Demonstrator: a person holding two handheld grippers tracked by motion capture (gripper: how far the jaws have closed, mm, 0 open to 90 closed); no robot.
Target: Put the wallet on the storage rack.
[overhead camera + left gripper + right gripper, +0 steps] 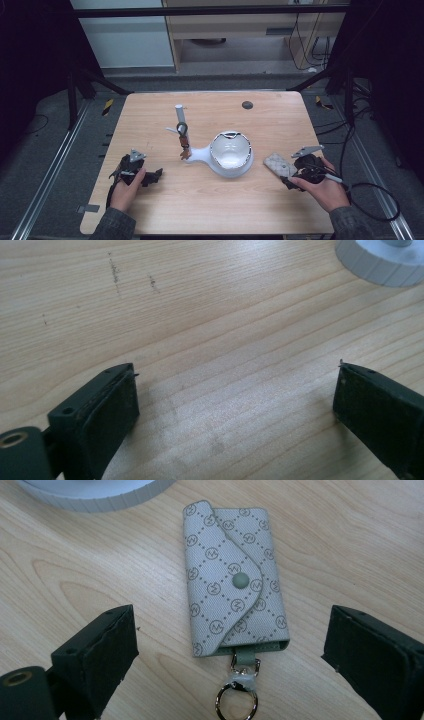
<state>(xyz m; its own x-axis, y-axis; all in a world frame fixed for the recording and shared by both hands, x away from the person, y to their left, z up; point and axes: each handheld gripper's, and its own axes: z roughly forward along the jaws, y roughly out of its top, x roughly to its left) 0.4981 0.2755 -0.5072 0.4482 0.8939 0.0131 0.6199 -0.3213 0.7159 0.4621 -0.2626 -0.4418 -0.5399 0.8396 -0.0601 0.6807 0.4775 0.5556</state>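
Key pouch point(233, 580) lies flat between wide-apart right tongs point(230, 645); closing high risks slipping off fabric; left tongs point(235, 405) spread, empty

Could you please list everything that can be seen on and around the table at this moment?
key pouch: one, pale grey with a printed pattern and a green snap, lying flat on the table between the right gripper's open jaws, ring end toward the gripper
white stand: one, round bowl-like base with a handle-like arm, table centre
upright post: one, white, behind the stand, with a dark ring and brown strap hanging on it
dark disc: one, far side of the table
table: one, light wood
left gripper: one, black, open over bare wood
right gripper: one, black, open, either side of the key pouch
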